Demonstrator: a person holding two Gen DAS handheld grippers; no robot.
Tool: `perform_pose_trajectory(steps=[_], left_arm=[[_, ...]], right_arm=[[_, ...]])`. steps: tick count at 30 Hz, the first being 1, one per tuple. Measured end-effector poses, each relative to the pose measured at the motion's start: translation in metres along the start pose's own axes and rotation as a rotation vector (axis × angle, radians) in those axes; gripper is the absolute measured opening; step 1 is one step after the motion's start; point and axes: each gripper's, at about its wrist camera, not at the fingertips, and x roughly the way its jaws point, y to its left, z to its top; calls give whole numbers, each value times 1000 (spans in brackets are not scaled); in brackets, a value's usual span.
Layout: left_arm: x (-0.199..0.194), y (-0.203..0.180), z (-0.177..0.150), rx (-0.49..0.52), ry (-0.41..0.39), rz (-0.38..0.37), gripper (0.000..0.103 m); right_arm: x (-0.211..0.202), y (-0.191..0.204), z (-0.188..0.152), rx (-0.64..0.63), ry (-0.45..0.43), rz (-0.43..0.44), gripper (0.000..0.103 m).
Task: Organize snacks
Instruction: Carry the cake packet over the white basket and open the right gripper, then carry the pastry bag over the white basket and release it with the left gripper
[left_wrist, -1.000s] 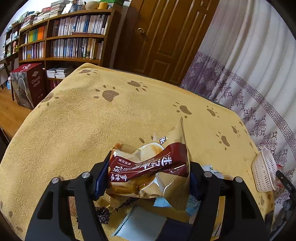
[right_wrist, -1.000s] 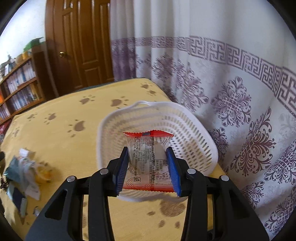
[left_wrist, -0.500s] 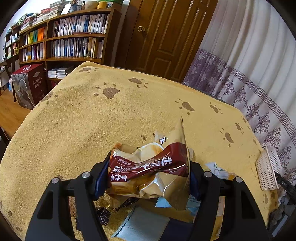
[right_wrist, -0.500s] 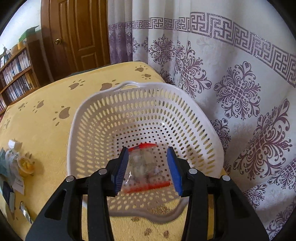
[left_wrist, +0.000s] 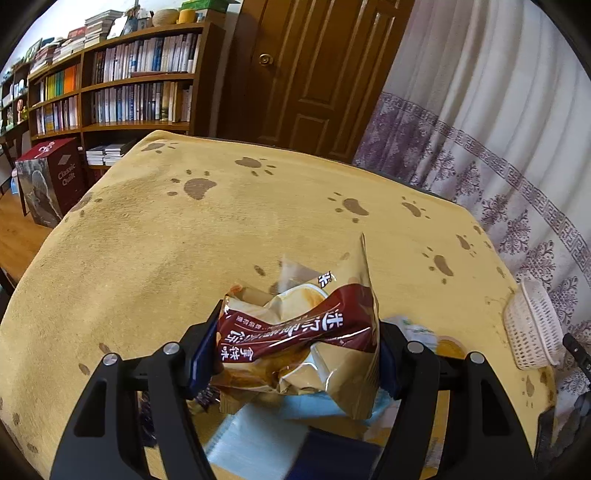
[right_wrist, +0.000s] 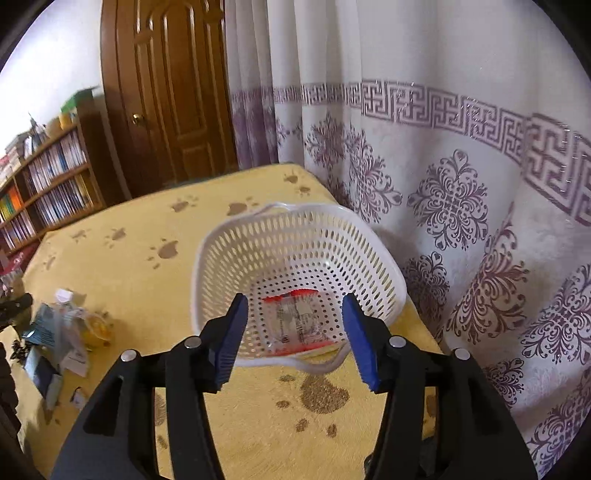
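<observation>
A yellow cloth (left_wrist: 177, 258) printed with brown paw marks covered the whole worktop and filled the middle of both views. Behind it, in the upper left of the left wrist view, stood a tall wooden bookcase (left_wrist: 122, 85) packed with books, with a brown panelled door (left_wrist: 306, 66) beside it at top centre. A pale curtain (right_wrist: 443, 155) with purple flower and key patterns hung down the right side of both views, close against the worktop's edge. A dark red box (left_wrist: 51, 184) stood on the wood floor at the left edge.

A white slotted basket (right_wrist: 295, 236) sat on the cloth near the curtain, at the centre of the right wrist view. A clear packet with red ends (right_wrist: 295, 321) lay flat on its bottom. The right gripper (right_wrist: 295, 332) hovered above the basket's near rim, its blue pads clear of the packet and its jaws opening.

A loose heap of other snacks (right_wrist: 62, 325) lay on the cloth at the lower left of that view.

The left gripper (left_wrist: 295, 350), low in its own view, was clamped on a crumpled tan and maroon snack bag (left_wrist: 306, 332), lifted over the heap.
</observation>
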Motion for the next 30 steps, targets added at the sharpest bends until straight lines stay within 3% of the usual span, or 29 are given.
perform_pose_trajectory(steps=[10,20,30], left_arm=[[-24,-72,-4,88,-20,-86,69],[-18,-189,-21,235,22,-184,69],[4,-304,-41,413,69,-280,69]], right_arm=[[-27,5,-33,22,-55,23,56],[-21,11,-78,-11,10,87,57],[-19,-6,-93,45,38,151,57]])
